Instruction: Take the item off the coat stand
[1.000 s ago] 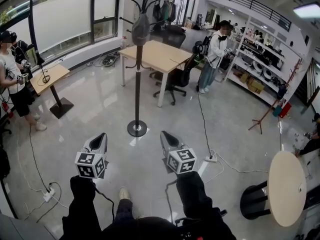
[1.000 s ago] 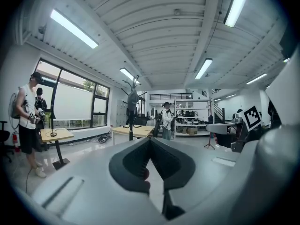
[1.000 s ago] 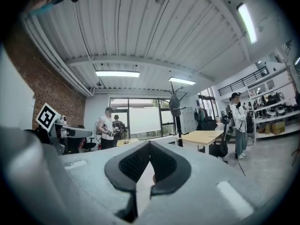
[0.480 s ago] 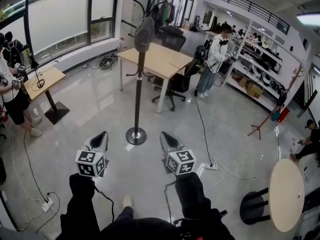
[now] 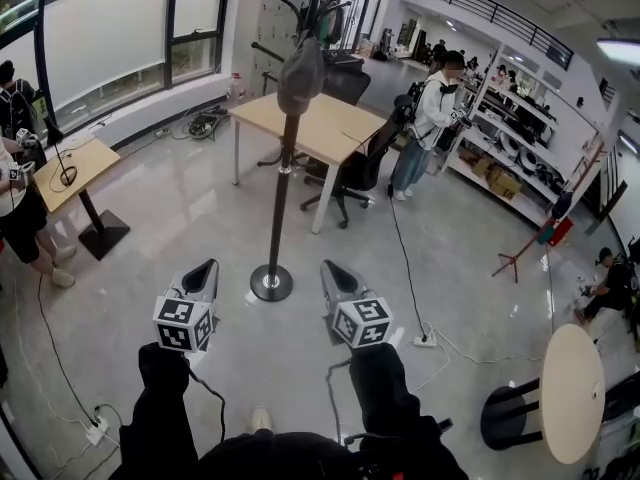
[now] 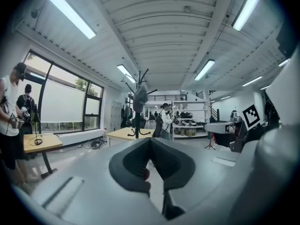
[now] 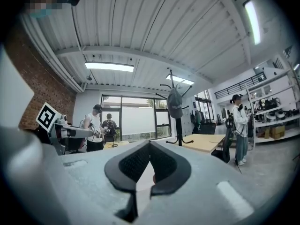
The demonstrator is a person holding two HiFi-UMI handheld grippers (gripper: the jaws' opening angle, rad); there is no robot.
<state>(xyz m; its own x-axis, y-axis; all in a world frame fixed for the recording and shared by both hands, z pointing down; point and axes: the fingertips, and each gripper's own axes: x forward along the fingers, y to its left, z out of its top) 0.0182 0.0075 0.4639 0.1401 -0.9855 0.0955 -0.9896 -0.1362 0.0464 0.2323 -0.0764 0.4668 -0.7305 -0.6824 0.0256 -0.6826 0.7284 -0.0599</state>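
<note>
A black coat stand (image 5: 283,168) rises from a round base (image 5: 271,282) on the grey floor, just beyond and between my two grippers. A dark grey cap (image 5: 300,76) hangs near its top among the hooks. My left gripper (image 5: 200,280) and right gripper (image 5: 335,276) are held low in front of me, both shut and with nothing in them, well below the cap. In the left gripper view the cap (image 6: 140,95) shows above the shut gripper (image 6: 150,144). In the right gripper view the cap (image 7: 175,104) hangs on the stand (image 7: 178,131) beyond the shut gripper (image 7: 150,146).
A wooden table (image 5: 320,118) and a black office chair (image 5: 355,168) stand behind the coat stand. A person in white (image 5: 425,118) is by the shelves. At left is a small desk (image 5: 75,163) with another person (image 5: 15,198). A round table (image 5: 570,388) and a floor cable (image 5: 425,340) lie right.
The coat stand has come nearer and now stands taller in the head view, its base close to the gripper tips. Both grippers keep the same pose, shut.
</note>
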